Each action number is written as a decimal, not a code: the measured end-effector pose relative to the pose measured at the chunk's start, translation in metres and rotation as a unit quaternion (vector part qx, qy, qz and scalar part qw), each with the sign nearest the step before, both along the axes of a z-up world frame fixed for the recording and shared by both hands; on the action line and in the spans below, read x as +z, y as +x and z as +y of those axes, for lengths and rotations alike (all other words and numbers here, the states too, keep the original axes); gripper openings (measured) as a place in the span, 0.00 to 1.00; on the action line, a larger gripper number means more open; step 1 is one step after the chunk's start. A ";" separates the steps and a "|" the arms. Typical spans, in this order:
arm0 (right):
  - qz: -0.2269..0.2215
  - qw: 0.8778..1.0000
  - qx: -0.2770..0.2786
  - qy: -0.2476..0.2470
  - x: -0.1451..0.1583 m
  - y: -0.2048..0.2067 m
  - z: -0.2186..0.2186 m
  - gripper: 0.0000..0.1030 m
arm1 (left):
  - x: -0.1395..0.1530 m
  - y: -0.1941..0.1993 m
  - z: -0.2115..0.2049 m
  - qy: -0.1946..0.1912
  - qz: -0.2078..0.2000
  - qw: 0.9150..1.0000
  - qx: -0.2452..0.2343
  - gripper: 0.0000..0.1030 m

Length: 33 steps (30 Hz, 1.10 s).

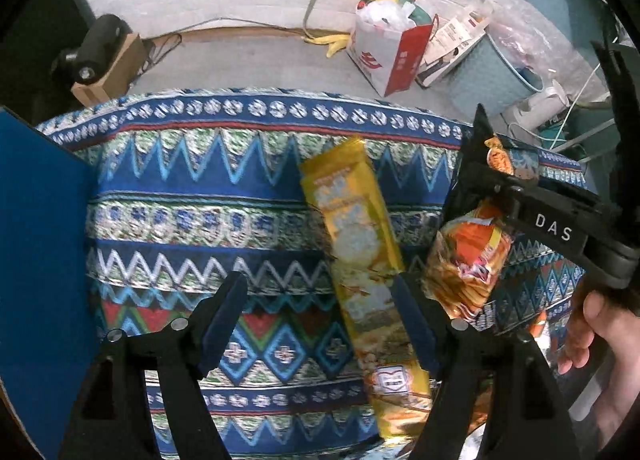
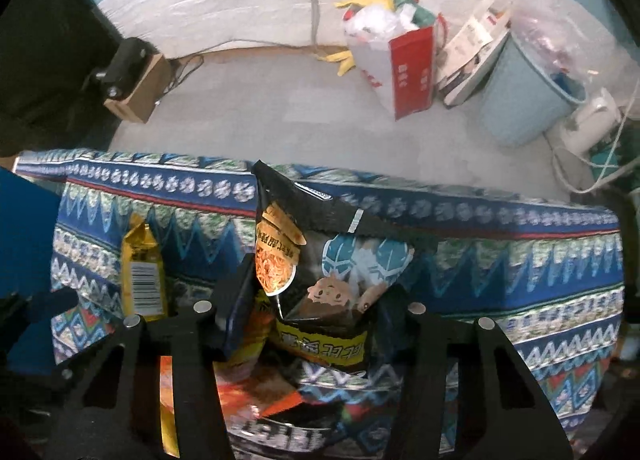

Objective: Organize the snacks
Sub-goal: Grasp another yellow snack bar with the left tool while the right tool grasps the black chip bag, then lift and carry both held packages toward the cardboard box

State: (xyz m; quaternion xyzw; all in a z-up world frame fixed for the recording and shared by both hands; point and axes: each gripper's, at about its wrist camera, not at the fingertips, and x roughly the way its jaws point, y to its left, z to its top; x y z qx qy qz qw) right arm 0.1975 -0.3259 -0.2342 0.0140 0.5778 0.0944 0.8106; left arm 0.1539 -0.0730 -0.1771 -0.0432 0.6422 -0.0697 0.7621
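Observation:
A long yellow cracker pack [image 1: 360,260] lies on the patterned cloth [image 1: 180,196], its near end by my left gripper's right finger. My left gripper [image 1: 320,320] is open and empty above the cloth. My right gripper [image 2: 312,300] is shut on a black snack bag [image 2: 320,268] and holds it up above the cloth; it shows from the side in the left wrist view [image 1: 552,220]. An orange snack bag [image 1: 468,260] hangs just under it, apparently held with the black bag. The yellow pack also shows in the right wrist view [image 2: 142,272].
A blue box wall [image 1: 36,240] stands at the left edge of the cloth. Beyond the table's far edge, on the floor, are a red and white paper bag [image 1: 392,52], a light blue bin [image 2: 528,84] and a small cardboard box [image 1: 108,68]. More snack wrappers [image 2: 256,400] lie under the right gripper.

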 end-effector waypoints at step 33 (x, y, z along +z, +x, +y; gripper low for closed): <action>-0.044 0.998 -0.029 -0.025 0.029 -0.062 -0.073 0.48 | -0.014 -0.046 -0.043 0.086 -0.038 0.990 -0.105 0.30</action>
